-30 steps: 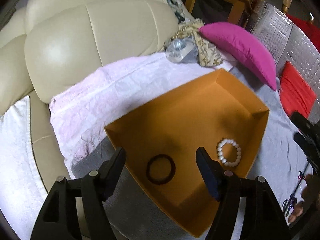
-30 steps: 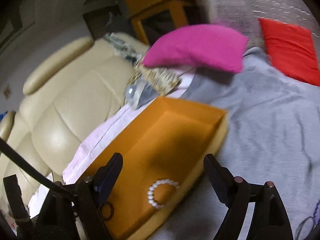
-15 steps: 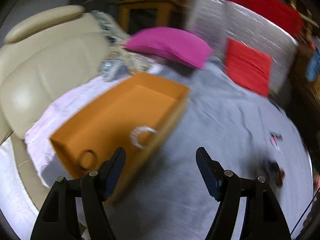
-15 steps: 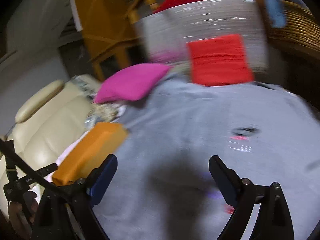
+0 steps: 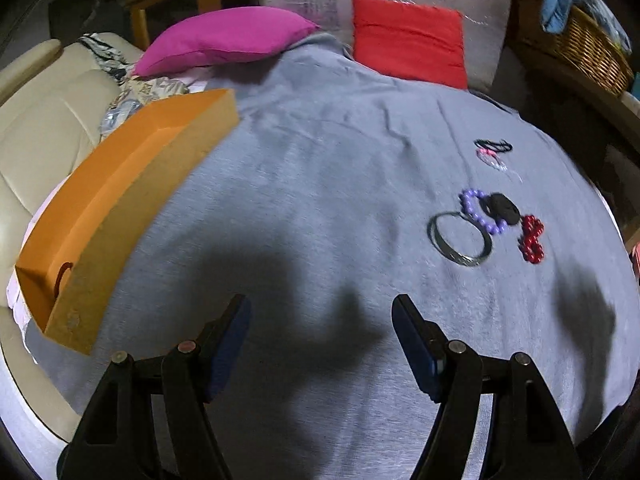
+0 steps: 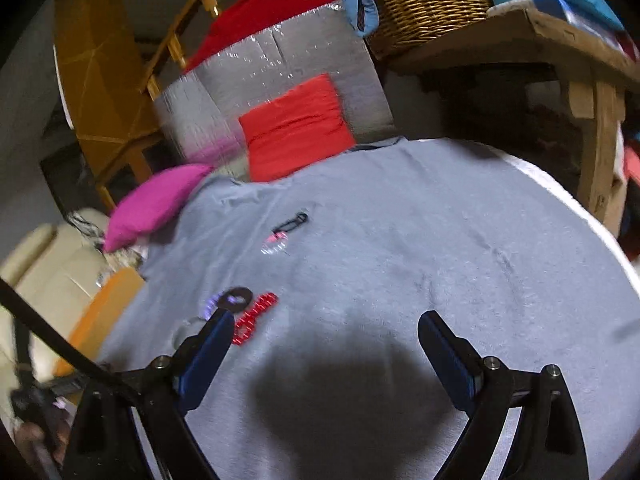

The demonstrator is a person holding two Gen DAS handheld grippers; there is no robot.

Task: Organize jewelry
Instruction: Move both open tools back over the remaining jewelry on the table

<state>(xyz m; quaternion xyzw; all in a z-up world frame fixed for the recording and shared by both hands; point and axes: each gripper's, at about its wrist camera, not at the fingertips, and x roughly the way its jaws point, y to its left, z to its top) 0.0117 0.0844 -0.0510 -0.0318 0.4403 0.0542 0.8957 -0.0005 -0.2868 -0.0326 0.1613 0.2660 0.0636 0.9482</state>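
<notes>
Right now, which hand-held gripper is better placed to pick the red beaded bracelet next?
Right, probably: the red beaded bracelet lies beside its open hand-held gripper; the left hand-held gripper sits farther off.

A home living room: cream leather sofa (image 5: 48, 128), throw pillows (image 5: 224, 44), wicker basket (image 6: 428, 4), wooden furniture.

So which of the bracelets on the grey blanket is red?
The red bead bracelet, rightmost in the cluster in the left wrist view, beside the purple bead bracelet and thin dark bangle.
</notes>
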